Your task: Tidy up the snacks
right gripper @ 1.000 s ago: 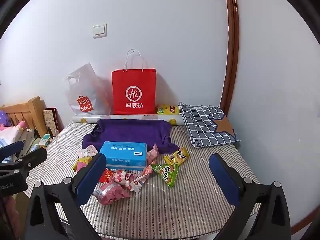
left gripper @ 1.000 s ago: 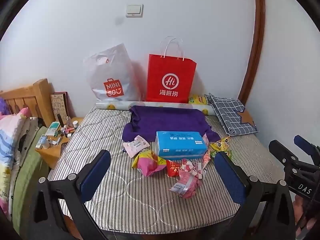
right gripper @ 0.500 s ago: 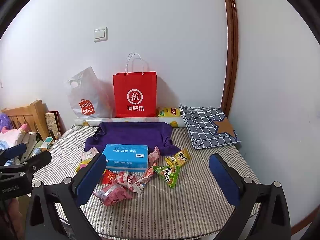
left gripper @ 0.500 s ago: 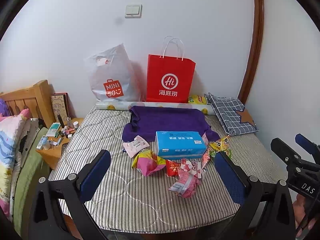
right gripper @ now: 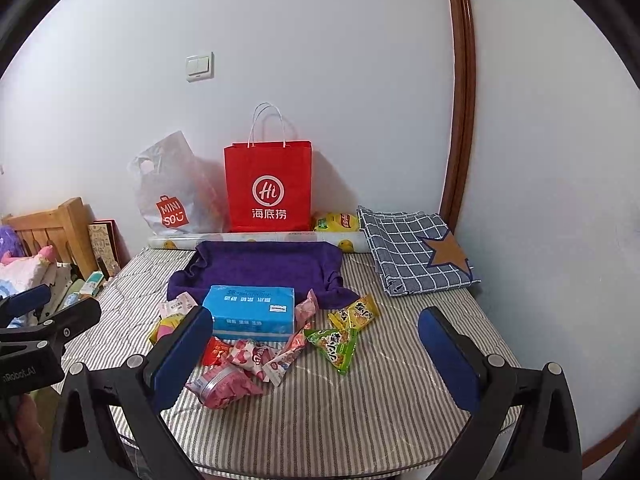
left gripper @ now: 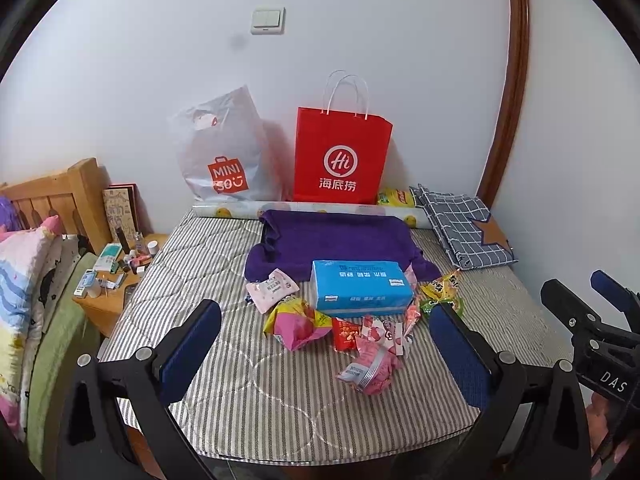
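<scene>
Left wrist view first: the left gripper (left gripper: 325, 354) has its jaws spread wide with nothing in them, hanging back off the near edge of the striped surface (left gripper: 208, 272). Using the blue tissue box (left gripper: 362, 287) as the landmark, the snacks are all bunched around its front. There's a pale pink packet (left gripper: 272, 289) just left of the box, a yellow-and-pink bag (left gripper: 296, 320) in front of its left corner, a small red packet (left gripper: 345, 333) and a pink strawberry pouch (left gripper: 372, 364) straight in front, and a yellow-green packet (left gripper: 442, 292) off its right corner. Behind the box is a folded purple cloth (left gripper: 340, 240), and further back a red paper bag (left gripper: 342, 160) stands against the wall. The right gripper (left gripper: 592, 320) pokes in at the edge, well right of the box.

Right wrist view: the right gripper (right gripper: 316, 354) is also wide apart and empty, well short of the pile. From here a green packet (right gripper: 334, 346) lies in front of the box's right corner (right gripper: 250, 312), touching a yellow one (right gripper: 358, 312) just behind it.

My read is that this is the very start. Nothing's been picked up or sorted yet, and both grippers are just lining up. Next move probably means dropping one gripper onto a loose outer packet; the green one looks easiest for the right side. These crinkly bags overlap, so I'd pinch a flat edge to avoid dragging neighbours along.
</scene>
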Demonstrator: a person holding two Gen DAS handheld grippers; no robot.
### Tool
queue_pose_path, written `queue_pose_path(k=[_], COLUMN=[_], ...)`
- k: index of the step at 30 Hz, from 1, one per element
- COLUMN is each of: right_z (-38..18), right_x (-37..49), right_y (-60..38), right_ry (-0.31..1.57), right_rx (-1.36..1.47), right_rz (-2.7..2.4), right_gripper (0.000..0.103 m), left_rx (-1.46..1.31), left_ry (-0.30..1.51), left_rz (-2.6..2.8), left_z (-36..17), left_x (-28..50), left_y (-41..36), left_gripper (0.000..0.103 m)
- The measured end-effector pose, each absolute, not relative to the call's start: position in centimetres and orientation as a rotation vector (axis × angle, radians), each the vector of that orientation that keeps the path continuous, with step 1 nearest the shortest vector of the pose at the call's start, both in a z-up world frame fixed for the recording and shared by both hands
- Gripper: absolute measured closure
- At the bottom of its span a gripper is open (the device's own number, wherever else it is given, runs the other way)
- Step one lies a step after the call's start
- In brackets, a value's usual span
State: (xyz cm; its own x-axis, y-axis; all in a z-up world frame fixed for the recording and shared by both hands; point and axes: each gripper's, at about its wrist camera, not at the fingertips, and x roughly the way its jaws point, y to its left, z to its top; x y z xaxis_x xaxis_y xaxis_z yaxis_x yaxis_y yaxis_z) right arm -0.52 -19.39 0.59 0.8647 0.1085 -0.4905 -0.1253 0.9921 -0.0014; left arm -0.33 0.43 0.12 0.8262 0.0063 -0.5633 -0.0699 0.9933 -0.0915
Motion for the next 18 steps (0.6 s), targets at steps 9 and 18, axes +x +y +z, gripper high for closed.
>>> queue_pose_path(k=[9, 18], right_z=[0.54, 0.46], right_x=[-0.62, -0.51], right_y=[-19.23, -19.33], right_ry=[0.512, 0.517], right_rx=[-0.033, -0.031], right_rz=[0.120, 0.121], right_gripper=[0.000, 0.000], left_rx=[-0.107, -0.104], left_ry=[0.597, 0.598], left_rz=[0.049, 0.049], left_z=[0.00, -0.02], left_x=[-0.41, -0.36], left_y=[0.39, 0.32], left_gripper=[0.000, 0.000])
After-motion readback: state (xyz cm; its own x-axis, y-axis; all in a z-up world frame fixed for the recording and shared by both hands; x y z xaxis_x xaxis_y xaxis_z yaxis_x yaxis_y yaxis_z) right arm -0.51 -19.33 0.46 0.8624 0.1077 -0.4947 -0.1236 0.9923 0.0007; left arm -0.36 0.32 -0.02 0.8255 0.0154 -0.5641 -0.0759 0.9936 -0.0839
